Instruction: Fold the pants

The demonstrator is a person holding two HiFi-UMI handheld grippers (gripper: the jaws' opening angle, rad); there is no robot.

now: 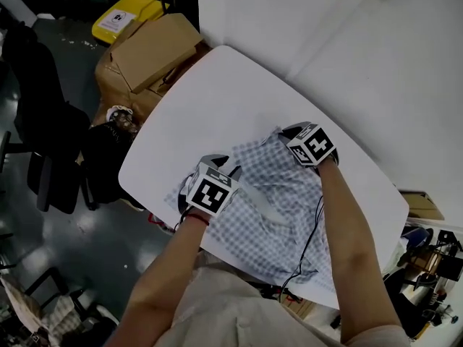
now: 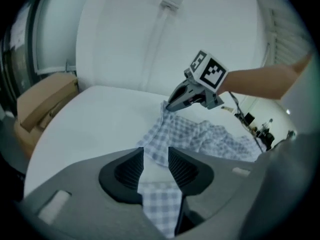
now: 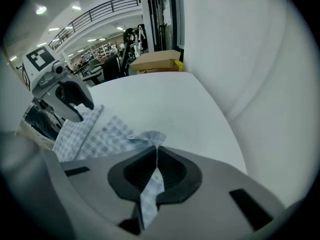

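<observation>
Head view gives us, from the left, a black chair (image 1: 43, 129) on the floor, then a cardboard box (image 1: 152, 49) at about ten o'clock from the white table (image 1: 217, 100). The checked pants (image 1: 278, 208) lie rumpled on the part of the tabletop nearest us, toward five o'clock of its surface.

Our left gripper (image 1: 226, 163) is at the pants' nine o'clock edge and points steeply down at the cloth. In the left gripper view its jaws stand apart and released. A strip of the checked cloth runs through the gap between them, but we see bare table there too, and the pads do not press on the fabric.

Our right gripper (image 1: 286, 132) is at about one o'clock of the pants, well apart from the left one. In the right gripper view its jaws are clenched on a thin fold of the pants, and the cloth comes out of the closed pads toward twelve o'clock. From the left gripper view, the fabric rises in a small peak off the table to the right gripper's tips.
</observation>
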